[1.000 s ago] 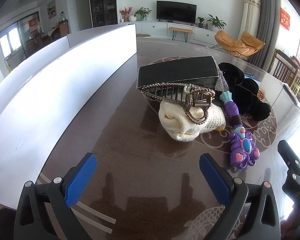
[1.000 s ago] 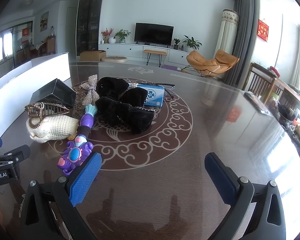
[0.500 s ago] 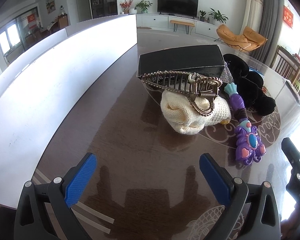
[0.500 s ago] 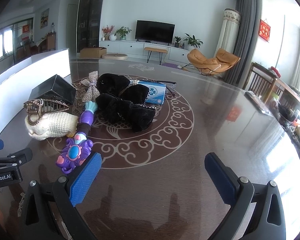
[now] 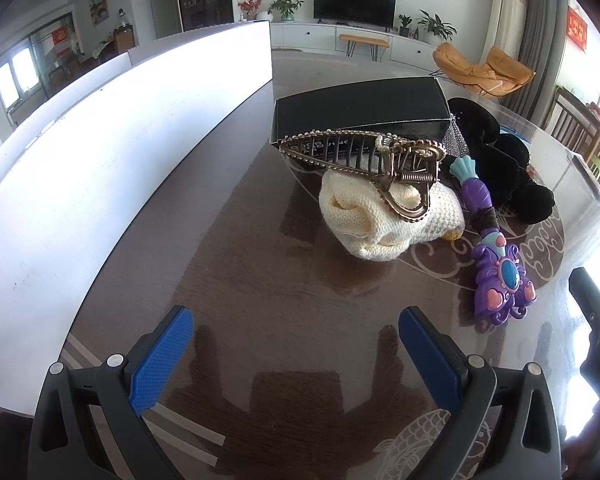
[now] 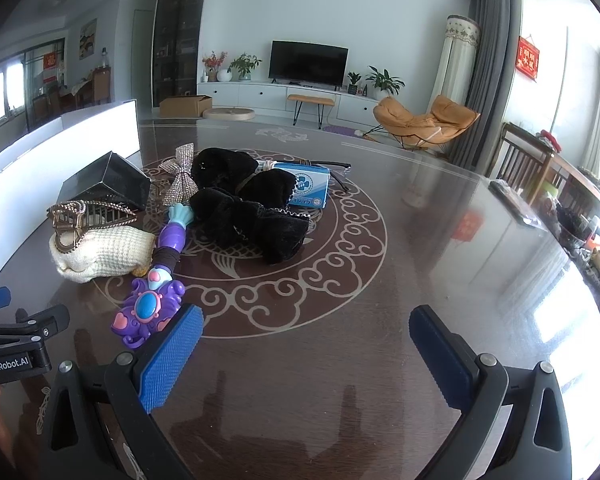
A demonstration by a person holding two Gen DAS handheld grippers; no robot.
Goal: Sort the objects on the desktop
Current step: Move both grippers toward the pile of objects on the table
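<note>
The table (image 5: 228, 264) is dark, glossy wood. A metal hair claw (image 5: 364, 160) rests on cream knitted cloth (image 5: 384, 220). At its three o'clock lie a shiny plastic wand (image 5: 496, 276) and black plush fabric (image 6: 252, 208). Ribbed blue pads (image 6: 172, 360) look rubbery.

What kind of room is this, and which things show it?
Most likely a home living room: a television on a white cabinet, an orange lounge chair, and houseplants. The clutter sits on a dark patterned table.

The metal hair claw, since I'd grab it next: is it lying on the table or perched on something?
Perched. The metal hair claw rests atop the cream knitted item, its toothed end leaning against the black box.
</note>
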